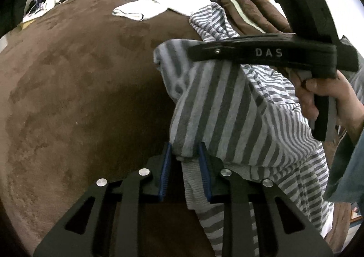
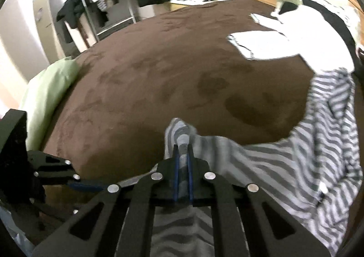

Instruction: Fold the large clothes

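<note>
1. Clearly, from the left wrist, the left gripper [image 1: 184, 167] has its fingers closed on an edge of the striped shirt [image 1: 227, 109], which hangs bunched over the bed [image 1: 79, 97] near its right edge.
2. From the right wrist, the right gripper [image 2: 182, 163] pinches another part of the shirt tightly; no fold looks made, and spreading comes first.

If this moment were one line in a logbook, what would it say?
left gripper: fabric between fingers | right gripper: shut on striped garment | surface: brown bed cover
</note>
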Demonstrator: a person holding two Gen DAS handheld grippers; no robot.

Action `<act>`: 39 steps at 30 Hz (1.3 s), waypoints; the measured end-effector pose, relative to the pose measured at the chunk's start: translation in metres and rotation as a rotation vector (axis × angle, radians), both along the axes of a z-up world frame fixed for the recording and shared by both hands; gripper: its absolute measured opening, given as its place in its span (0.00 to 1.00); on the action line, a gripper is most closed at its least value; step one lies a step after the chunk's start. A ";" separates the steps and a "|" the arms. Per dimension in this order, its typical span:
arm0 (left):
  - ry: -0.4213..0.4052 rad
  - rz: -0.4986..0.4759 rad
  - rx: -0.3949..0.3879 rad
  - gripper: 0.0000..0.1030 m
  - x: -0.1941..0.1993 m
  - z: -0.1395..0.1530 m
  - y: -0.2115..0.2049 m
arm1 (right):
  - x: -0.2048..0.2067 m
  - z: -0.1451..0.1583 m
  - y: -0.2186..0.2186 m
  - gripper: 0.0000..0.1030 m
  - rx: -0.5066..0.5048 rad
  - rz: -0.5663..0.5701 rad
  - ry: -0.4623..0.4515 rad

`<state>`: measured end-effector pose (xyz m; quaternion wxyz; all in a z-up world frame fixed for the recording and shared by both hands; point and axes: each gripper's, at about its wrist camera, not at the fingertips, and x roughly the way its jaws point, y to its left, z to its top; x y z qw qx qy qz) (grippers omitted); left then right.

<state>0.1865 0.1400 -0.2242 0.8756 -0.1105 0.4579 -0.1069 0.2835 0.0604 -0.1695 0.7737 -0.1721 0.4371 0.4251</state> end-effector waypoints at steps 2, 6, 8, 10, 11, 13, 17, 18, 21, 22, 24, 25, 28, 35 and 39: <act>0.001 -0.007 0.010 0.25 0.002 0.003 -0.003 | 0.006 -0.003 -0.009 0.06 -0.019 -0.023 0.005; 0.040 -0.028 0.070 0.23 0.005 -0.008 -0.012 | 0.026 -0.031 -0.020 0.08 -0.049 -0.093 0.069; 0.054 -0.028 0.059 0.22 0.003 -0.014 -0.012 | 0.030 -0.047 -0.019 0.11 -0.064 -0.099 0.090; 0.056 -0.019 0.043 0.22 -0.001 -0.015 -0.010 | 0.029 -0.053 -0.018 0.13 -0.061 -0.102 0.087; 0.057 -0.015 0.035 0.22 -0.002 -0.015 -0.008 | 0.028 -0.052 -0.019 0.17 -0.051 -0.109 0.092; 0.060 -0.008 0.030 0.22 -0.003 -0.014 -0.006 | 0.027 -0.045 -0.028 0.29 -0.006 -0.115 0.111; 0.054 -0.011 0.067 0.22 -0.005 -0.006 -0.004 | 0.014 -0.017 -0.056 0.46 0.036 -0.103 0.062; 0.051 -0.010 0.072 0.22 -0.005 -0.003 -0.004 | 0.009 -0.010 -0.066 0.46 0.043 -0.109 0.049; 0.033 0.002 0.074 0.23 -0.006 0.007 -0.003 | -0.010 0.004 -0.101 0.46 0.034 -0.154 -0.002; 0.026 0.008 0.068 0.23 -0.006 0.011 -0.002 | -0.017 0.007 -0.115 0.46 0.045 -0.179 -0.012; 0.007 0.014 0.053 0.23 -0.006 0.019 -0.001 | -0.033 0.013 -0.149 0.46 0.081 -0.264 -0.025; 0.000 0.013 0.050 0.24 -0.006 0.023 -0.001 | -0.042 0.014 -0.166 0.46 0.094 -0.309 -0.032; -0.021 -0.001 0.052 0.38 -0.001 0.030 -0.009 | -0.064 0.011 -0.209 0.46 0.095 -0.421 -0.049; -0.035 -0.037 0.047 0.57 0.012 0.032 -0.036 | -0.110 -0.004 -0.317 0.49 0.135 -0.713 -0.030; -0.016 -0.039 0.046 0.57 0.018 0.021 -0.048 | -0.117 -0.014 -0.355 0.50 0.156 -0.806 -0.012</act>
